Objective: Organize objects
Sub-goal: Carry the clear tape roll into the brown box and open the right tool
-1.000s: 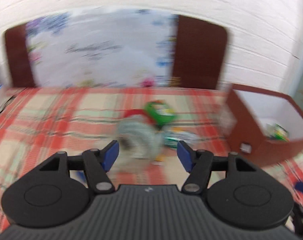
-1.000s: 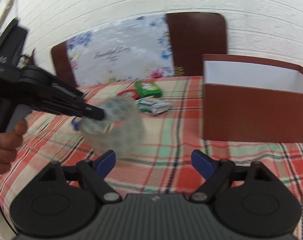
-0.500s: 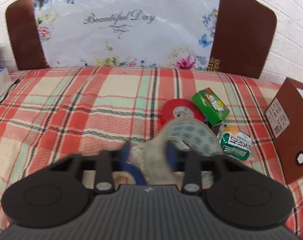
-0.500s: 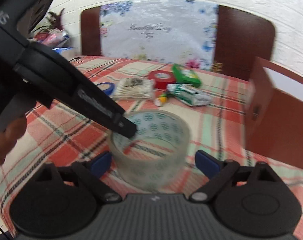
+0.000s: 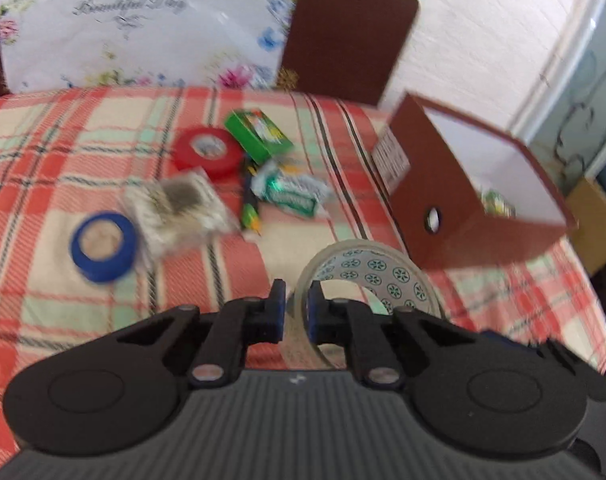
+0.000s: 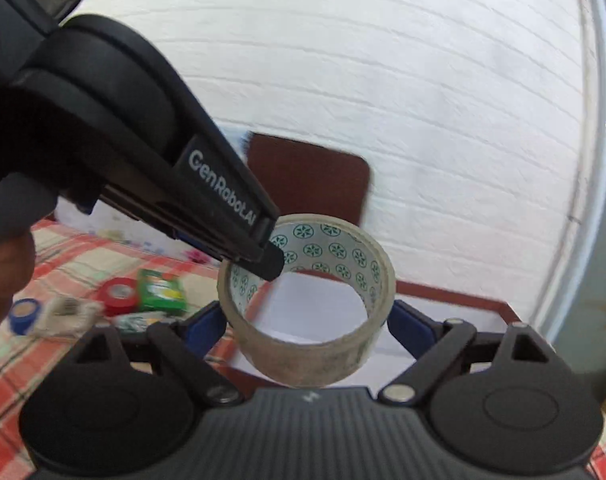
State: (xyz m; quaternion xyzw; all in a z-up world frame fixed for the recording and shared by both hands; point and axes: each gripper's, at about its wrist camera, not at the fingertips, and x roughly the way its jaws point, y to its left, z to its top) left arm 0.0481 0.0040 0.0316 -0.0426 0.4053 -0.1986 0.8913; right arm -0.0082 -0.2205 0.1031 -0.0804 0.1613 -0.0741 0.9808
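Clear tape roll (image 5: 367, 276) | wall pinched: left jaws | between right jaws, spread

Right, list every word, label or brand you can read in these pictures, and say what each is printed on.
"GenRobot.AI": white lettering on the black finger of the left gripper, seen from the right wrist.
"Beautiful Day": grey script on the white floral chair cover, slightly blurred.
White sticker on the brown cardboard box: too blurred to read.
Small green carton and green-and-white wrapped packet: print blurred, unreadable.
Clear tape roll with green rosette core: pattern only, no words.
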